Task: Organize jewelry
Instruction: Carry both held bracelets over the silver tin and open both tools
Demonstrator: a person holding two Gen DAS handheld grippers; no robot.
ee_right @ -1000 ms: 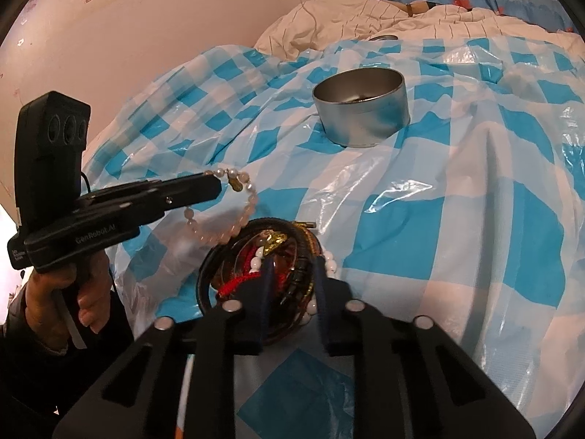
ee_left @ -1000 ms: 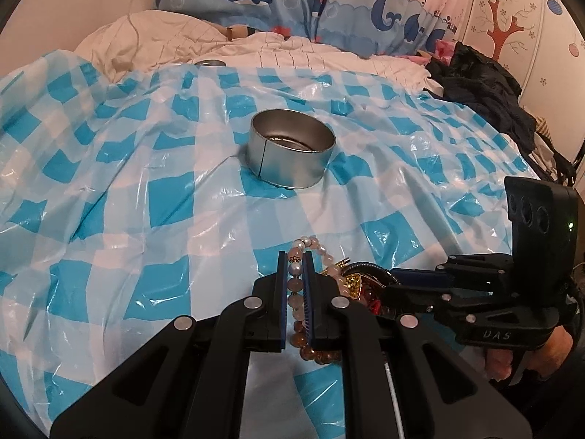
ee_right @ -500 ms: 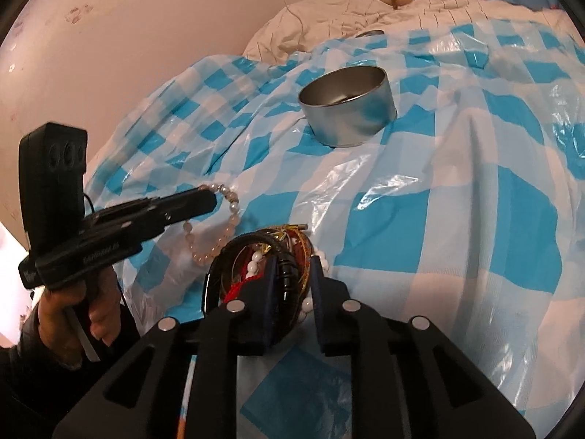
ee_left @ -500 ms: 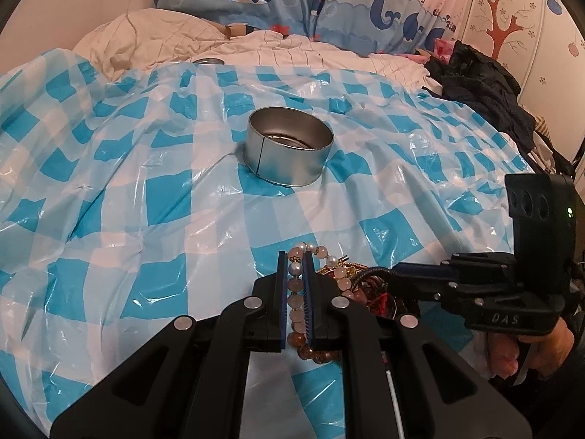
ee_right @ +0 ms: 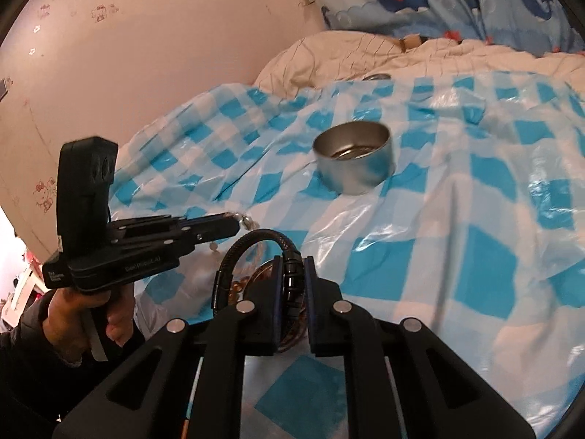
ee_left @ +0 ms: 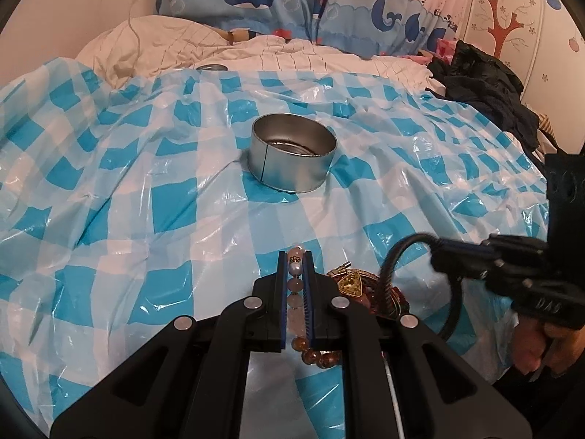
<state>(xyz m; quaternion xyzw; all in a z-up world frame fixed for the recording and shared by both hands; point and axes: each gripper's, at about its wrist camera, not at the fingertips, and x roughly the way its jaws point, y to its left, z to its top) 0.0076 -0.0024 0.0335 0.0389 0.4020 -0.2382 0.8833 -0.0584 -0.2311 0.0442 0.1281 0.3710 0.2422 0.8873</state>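
Only the right wrist view shows the right gripper (ee_right: pixel 294 274), whose fingers have just been closing, clamped on a black braided bracelet (ee_right: pixel 252 243) arching up left of them. The left wrist view shows the left gripper (ee_left: pixel 295 281) nearly closed on a pale beaded bracelet (ee_left: pixel 295 285), above the near jewelry pile (ee_left: pixel 351 283). The round metal tin (ee_left: pixel 292 159) sits farther off on the blue checked plastic sheet (ee_left: pixel 128 219).

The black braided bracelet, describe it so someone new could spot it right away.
On the blue-checked plastic sheet in front of the round metal tin, find the right gripper. Clamped in its jaws is the black braided bracelet, arching up; the left gripper holds pale beads instead.
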